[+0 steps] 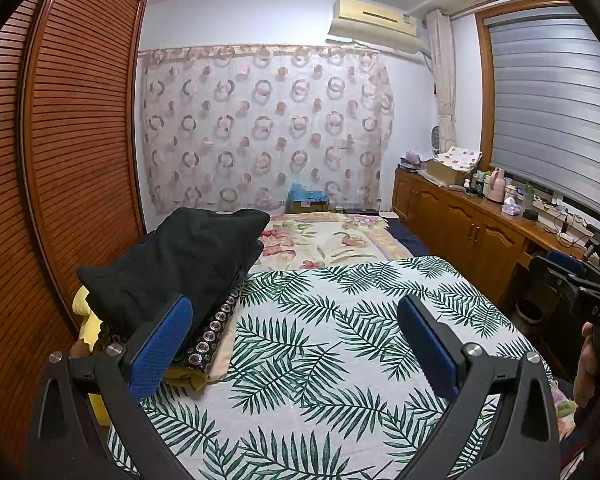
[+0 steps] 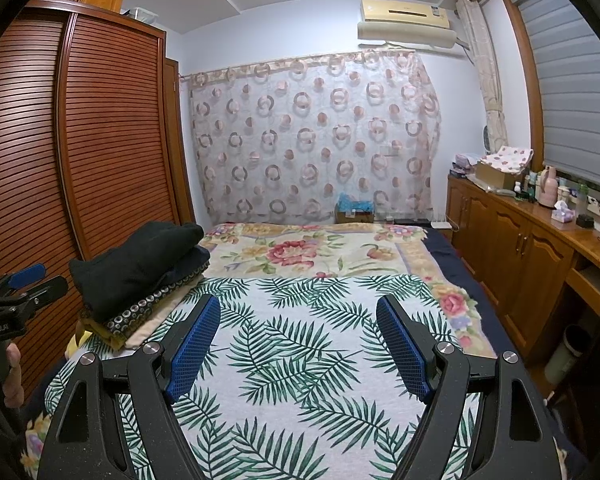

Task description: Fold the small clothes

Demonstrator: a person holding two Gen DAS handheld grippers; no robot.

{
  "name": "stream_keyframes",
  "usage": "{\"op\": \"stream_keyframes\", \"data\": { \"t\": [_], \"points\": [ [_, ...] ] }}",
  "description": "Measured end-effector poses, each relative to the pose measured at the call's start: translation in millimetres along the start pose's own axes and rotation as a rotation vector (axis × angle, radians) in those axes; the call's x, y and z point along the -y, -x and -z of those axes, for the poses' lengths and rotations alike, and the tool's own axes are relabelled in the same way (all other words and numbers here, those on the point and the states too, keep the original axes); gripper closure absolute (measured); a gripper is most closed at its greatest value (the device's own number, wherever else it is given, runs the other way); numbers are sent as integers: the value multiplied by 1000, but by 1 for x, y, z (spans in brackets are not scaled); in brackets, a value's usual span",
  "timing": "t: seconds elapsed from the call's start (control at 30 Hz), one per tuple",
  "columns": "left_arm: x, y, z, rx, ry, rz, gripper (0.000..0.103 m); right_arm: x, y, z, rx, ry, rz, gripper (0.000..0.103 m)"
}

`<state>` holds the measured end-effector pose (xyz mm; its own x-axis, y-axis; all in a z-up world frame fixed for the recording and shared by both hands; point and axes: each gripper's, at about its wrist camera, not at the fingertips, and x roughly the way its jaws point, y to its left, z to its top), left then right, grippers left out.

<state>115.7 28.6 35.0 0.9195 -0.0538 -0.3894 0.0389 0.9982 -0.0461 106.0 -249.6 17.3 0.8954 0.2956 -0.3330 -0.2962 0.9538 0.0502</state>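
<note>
Two grippers held above a bed (image 1: 384, 248), both empty. Left gripper (image 1: 296, 344) with blue-padded fingers (image 1: 160, 348) spread wide, nothing between them, hovering over a palm-leaf sheet (image 1: 332, 328) laid across the near part of the bed. Right gripper (image 2: 298, 346) likewise spread wide with blue fingers (image 2: 194, 344) apart and gripping nothing, over the same leaf sheet (image 2: 300, 344). Stack of folded clothes (image 1: 172, 272) sitting at the left edge of the bed, partly on the leaf sheet, beside the louvred wooden wardrobe (image 1: 72, 140): black garment on top, then a dark piece trimmed with a row of round ornaments, then beige and mustard-yellow layers at the bottom. Same stack (image 2: 140, 276) at the left edge in the right wrist view, just beyond the left finger tip; touching or not, cannot tell. Floral blanket (image 1: 324, 240) covering the far half of the bed past the leaf sheet. Circle-patterned curtain (image 1: 264, 128) across the far wall, air conditioner (image 1: 376, 20) mounted above it. Wooden counter (image 1: 472, 232) along the right edge of the room, crowded with bottles and boxes, under a slatted blind (image 1: 552, 108). Other gripper glimpsed at the side of each view, held in a hand (image 1: 592, 368).
</note>
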Motion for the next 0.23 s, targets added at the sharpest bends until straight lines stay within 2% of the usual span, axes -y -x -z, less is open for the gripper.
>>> {"op": "stream_keyframes", "data": {
  "t": [0.23],
  "points": [
    [0,1,-1,0,0,0,1,0,0,-1,2,0,2,21]
  ]
}}
